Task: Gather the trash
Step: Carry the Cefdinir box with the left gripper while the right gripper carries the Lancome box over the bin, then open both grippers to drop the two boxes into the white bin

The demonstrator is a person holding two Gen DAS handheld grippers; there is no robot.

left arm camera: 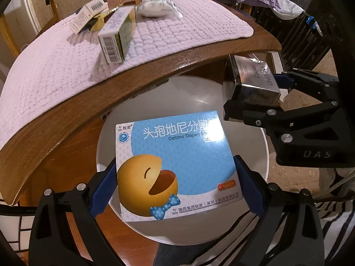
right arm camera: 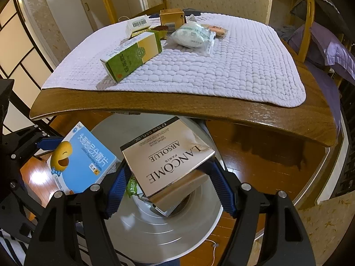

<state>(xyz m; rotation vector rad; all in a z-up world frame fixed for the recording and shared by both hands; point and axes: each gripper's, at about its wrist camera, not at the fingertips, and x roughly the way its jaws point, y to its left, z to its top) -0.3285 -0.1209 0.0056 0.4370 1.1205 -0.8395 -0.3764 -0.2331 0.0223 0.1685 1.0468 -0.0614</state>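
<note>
My left gripper [left arm camera: 175, 190] is shut on a blue medicine box [left arm camera: 177, 166] with a yellow cartoon face and holds it over the white bin [left arm camera: 265, 150] below the table edge. The box also shows in the right wrist view [right arm camera: 88, 159]. My right gripper [right arm camera: 170, 190] is shut on a shiny Lancome box [right arm camera: 168, 157] and holds it over the same bin [right arm camera: 199, 228]. In the left wrist view that box [left arm camera: 253, 79] and the right gripper [left arm camera: 255, 98] are at the right. A green scrap [right arm camera: 132, 188] lies inside the bin.
On the table's white quilted mat [right arm camera: 233, 62] lie a green box [right arm camera: 133, 55], a white barcoded box [right arm camera: 138, 23], a brown carton [right arm camera: 172, 17], a plastic pouch [right arm camera: 193, 35] and a small packet [right arm camera: 218, 31]. The wooden table edge [right arm camera: 221, 108] overhangs the bin. Chairs stand at the right.
</note>
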